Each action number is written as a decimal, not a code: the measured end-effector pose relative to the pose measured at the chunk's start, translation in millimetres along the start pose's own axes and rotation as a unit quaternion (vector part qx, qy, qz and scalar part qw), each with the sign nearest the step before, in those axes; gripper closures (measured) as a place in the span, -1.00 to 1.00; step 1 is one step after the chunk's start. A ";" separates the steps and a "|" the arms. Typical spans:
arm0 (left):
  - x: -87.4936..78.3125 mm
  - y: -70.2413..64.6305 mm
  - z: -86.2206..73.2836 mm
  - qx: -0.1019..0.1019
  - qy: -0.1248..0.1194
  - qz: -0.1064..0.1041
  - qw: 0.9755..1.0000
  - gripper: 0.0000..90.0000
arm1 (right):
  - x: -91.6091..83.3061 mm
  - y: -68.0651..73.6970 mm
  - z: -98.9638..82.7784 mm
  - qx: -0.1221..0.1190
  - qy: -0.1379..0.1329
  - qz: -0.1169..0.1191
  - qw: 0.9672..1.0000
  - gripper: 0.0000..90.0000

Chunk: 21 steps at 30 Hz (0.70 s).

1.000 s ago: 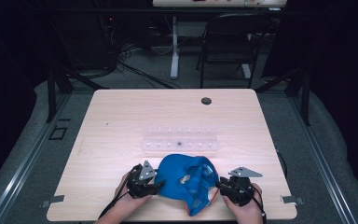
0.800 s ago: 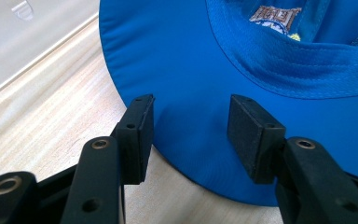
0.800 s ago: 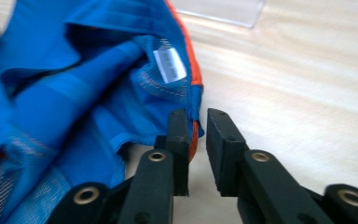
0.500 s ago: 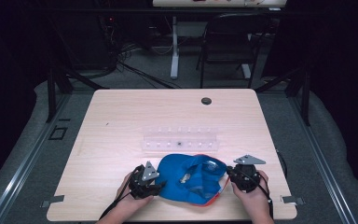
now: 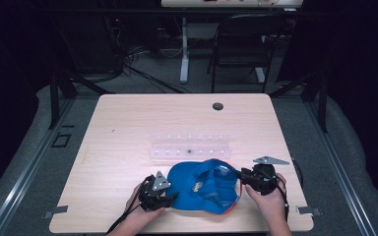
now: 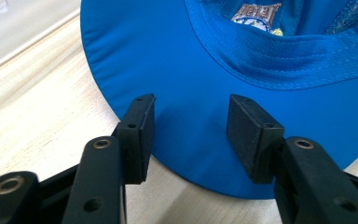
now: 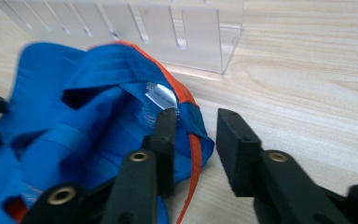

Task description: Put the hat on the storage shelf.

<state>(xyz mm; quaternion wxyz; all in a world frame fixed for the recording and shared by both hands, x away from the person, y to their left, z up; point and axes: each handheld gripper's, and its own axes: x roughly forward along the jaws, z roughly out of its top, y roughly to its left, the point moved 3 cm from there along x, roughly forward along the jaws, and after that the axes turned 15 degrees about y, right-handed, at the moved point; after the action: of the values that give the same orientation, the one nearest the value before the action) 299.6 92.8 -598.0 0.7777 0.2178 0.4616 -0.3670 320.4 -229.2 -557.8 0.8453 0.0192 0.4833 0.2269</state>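
High view puts the blue cap (image 5: 204, 186) low in the middle of the frame, lying upside down on the pale wood-grain table (image 5: 128, 128), its hollow facing up, just below a clear plastic divider tray (image 5: 189, 146). Its cloth is smooth and slightly shiny on the curved brim, with an orange edge along the back rim. The left gripper (image 5: 170, 199) sits at the brim's lower left edge and the right gripper (image 5: 240, 178) at the cap's right rim, each in a hand coming up from the bottom edge. Left gripper view brings the brim (image 6: 205, 93) close: a broad rounded sheet of blue fabric lying flat on the wood, the two black square pads standing wide apart above it, released and not pressing; stitched rows of the sweatband and an embroidered patch show at the top of that frame. Right gripper view gives what the others miss: the cap's back rim (image 7: 121, 116) crumpled, a white label inside, orange piping running between the jaws. Those jaws have just been opening, with the rim between them; the left pad sits against the cloth, the right one stands clear, so the grip is let go. The tray's clear slotted walls (image 7: 168, 32) cross the top of that frame.
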 end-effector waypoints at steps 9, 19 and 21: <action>-3.6 2.8 -0.8 0.010 0.003 0.012 1.000 0.07 | -6.4 -18.2 -7.2 0.042 0.039 0.083 0.995 0.26; -30.6 29.4 -10.1 -0.012 -0.030 0.033 0.999 0.06 | 0.6 -17.6 -17.2 0.050 0.095 0.140 0.984 0.24; -34.9 36.8 -12.9 -0.026 -0.035 0.035 0.998 0.06 | 4.0 -16.2 -17.5 0.053 0.103 0.139 0.984 0.26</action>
<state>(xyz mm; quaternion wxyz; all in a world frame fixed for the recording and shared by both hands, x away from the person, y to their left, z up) 310.2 137.8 -573.6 0.8111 0.2006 0.4353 -0.3352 313.6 -245.4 -574.4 0.7489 0.1071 0.5722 0.3166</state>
